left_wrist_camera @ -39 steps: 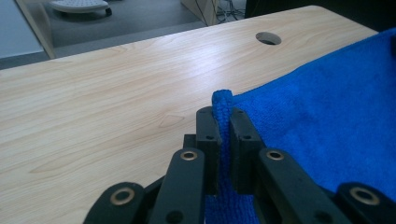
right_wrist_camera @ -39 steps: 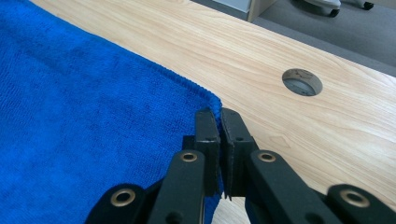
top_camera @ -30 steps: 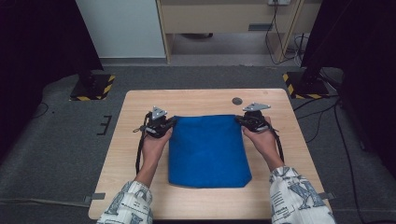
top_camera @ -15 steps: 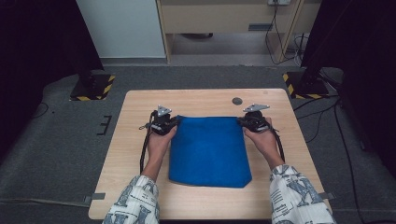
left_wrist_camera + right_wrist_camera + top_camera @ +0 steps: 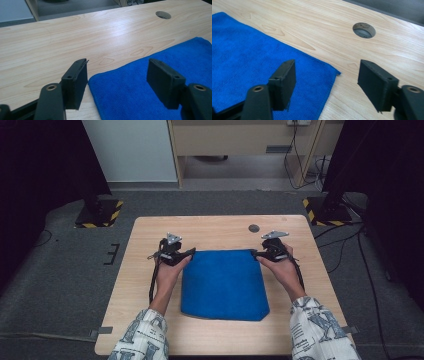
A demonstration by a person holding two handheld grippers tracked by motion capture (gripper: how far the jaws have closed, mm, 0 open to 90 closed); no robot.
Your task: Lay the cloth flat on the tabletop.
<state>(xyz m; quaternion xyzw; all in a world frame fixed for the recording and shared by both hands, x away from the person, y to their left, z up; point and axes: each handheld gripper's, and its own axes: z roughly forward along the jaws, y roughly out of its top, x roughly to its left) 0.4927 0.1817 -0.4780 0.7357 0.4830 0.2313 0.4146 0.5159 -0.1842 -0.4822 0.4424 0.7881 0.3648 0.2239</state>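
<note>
The wooden table (image 5: pixel 220 227) takes up the middle of the high view, its pale top running from the centre down to the bottom edge of the frame. On it, just below centre, lies the blue cloth (image 5: pixel 223 284), folded flat into a rough square with its far edge level with both grippers; in the left gripper view it spreads over the lower right of the frame (image 5: pixel 155 85), and in the right gripper view over the left half (image 5: pixel 249 62).

The person's patterned sleeves (image 5: pixel 320 330) come in at the bottom corners of the high view, with forearms reaching up to either side of the cloth.

The left gripper (image 5: pixel 192 252) sits at the cloth's upper left corner. Its jaws have just been opening and now stand well apart: the corner lies between them in the left gripper view (image 5: pixel 117 82), flat on the wood, with neither pad pressing on it.

The right gripper (image 5: pixel 255 253) sits at the upper right corner. Its jaws have also just been opening and stand wide, straddling that corner (image 5: pixel 325 82) without gripping it.

A small round hole (image 5: pixel 254 228) sits in the tabletop above the right gripper, toward the far edge.
</note>
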